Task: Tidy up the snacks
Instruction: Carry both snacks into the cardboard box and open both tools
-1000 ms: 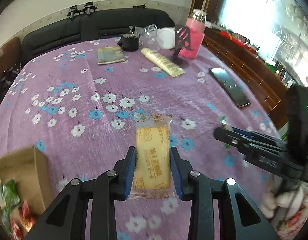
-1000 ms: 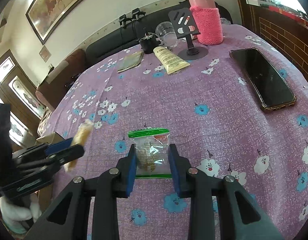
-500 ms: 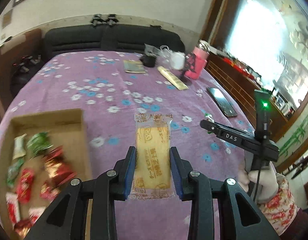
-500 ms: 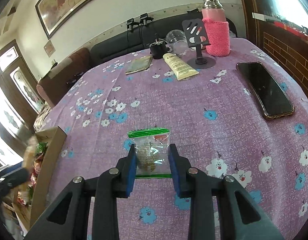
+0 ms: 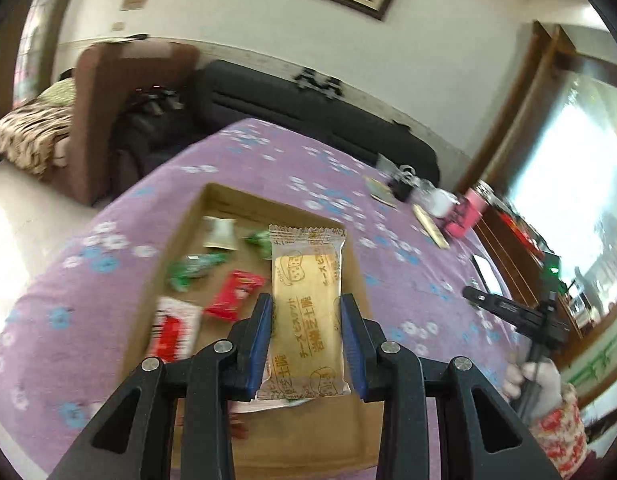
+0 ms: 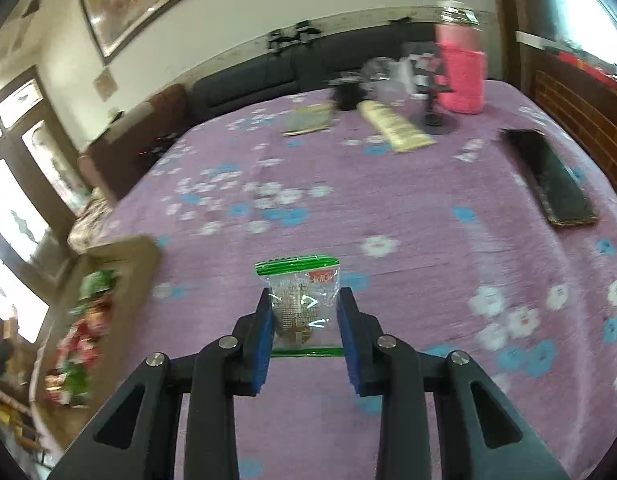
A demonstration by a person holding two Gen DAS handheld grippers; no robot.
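Observation:
My left gripper [image 5: 306,312] is shut on a yellow biscuit packet [image 5: 307,312] and holds it above an open cardboard box [image 5: 196,216] that contains several red, green and white snack packets. My right gripper [image 6: 304,312] is shut on a clear snack packet with green edges [image 6: 300,304] above the purple flowered tablecloth [image 6: 408,216]. The box also shows at the left edge of the right wrist view [image 6: 120,252]. The right gripper shows at the right of the left wrist view [image 5: 516,316].
At the table's far side stand a pink-sleeved bottle [image 6: 462,72], a phone stand [image 6: 432,116], a cream tube [image 6: 392,128], a booklet [image 6: 308,120] and a cup. A black phone [image 6: 548,176] lies at the right. A black sofa [image 5: 308,112] is behind.
My left gripper has swung left with the biscuit packet, from over bare tablecloth to above the box. My right gripper has kept its packet and turned slightly toward the box.

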